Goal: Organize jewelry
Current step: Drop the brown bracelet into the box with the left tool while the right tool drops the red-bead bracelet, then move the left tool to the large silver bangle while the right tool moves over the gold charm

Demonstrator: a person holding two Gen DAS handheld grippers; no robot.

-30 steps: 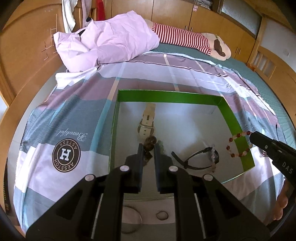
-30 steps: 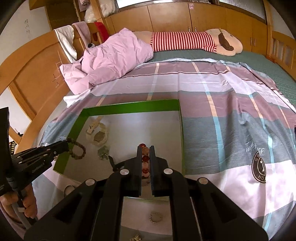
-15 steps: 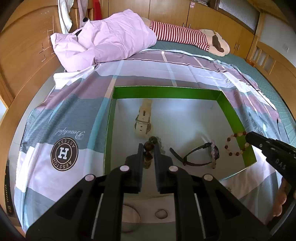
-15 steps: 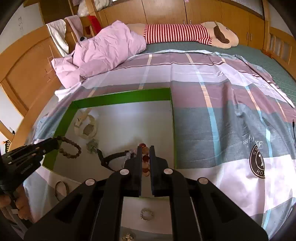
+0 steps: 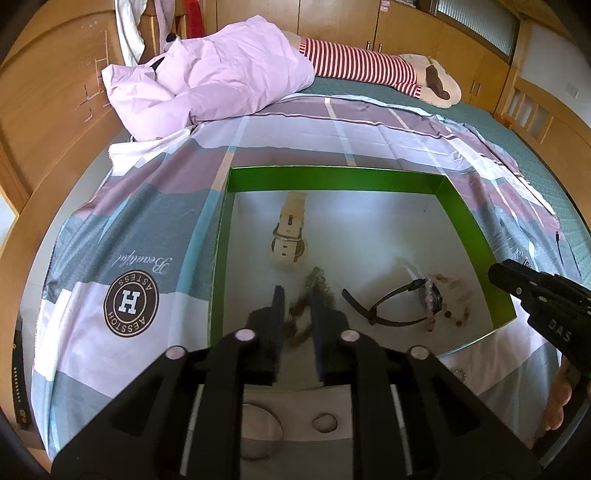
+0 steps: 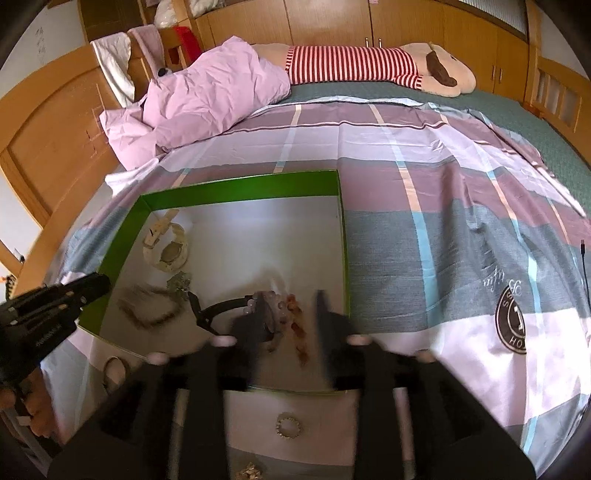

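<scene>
My left tool [image 5: 297, 295] stands parted, a blurred dark bead bracelet [image 5: 301, 317] loose between its fingers. My right tool [image 6: 290, 314] gapes wide over the red-and-white bead bracelet [image 6: 295, 325]. Both bracelets are in the green-walled box [image 5: 332, 179], with two watches: one cream [image 5: 290, 236], one black-strapped [image 5: 399, 302]. The box sits on a plaid bedspread [image 6: 424, 192]; wooden cabinets [image 6: 332, 18] stand behind.
</scene>
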